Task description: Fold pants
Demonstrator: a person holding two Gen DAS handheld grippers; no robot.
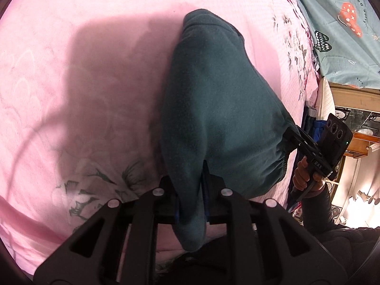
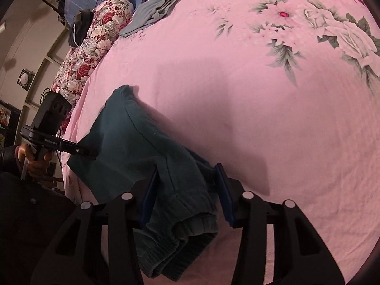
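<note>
the pants (image 1: 213, 109), a soft dark teal fleece with a matte, slightly fuzzy nap, are draped in a thick rounded bundle across the pink bedsheet (image 1: 95, 35), near the bed's edge. left gripper (image 1: 191, 204) has its black fingers pinched narrow, a fold of the fleece squeezed between the blue pads and spilling out underneath in a blunt tongue. over in the right wrist view, the right gripper (image 2: 187, 194) sits with its fingers spread wide, blue pads either side of the gathered, ribbed elastic end of the pants (image 2: 152, 156); the fabric bunches between them, and whether the pads actually press it i cannot tell. each camera catches the other tool: the right gripper (image 1: 301, 140) at the puckered hem, the left gripper (image 2: 87, 152) biting the flat corner. the sheet is smooth cotton-like cloth, finely wrinkled, printed with pale roses and grey-green leaves (image 2: 344, 35). a bolster in red floral print (image 2: 92, 45) runs along the bed's side, with a grey folded garment (image 2: 154, 11) lying at the far end.
</note>
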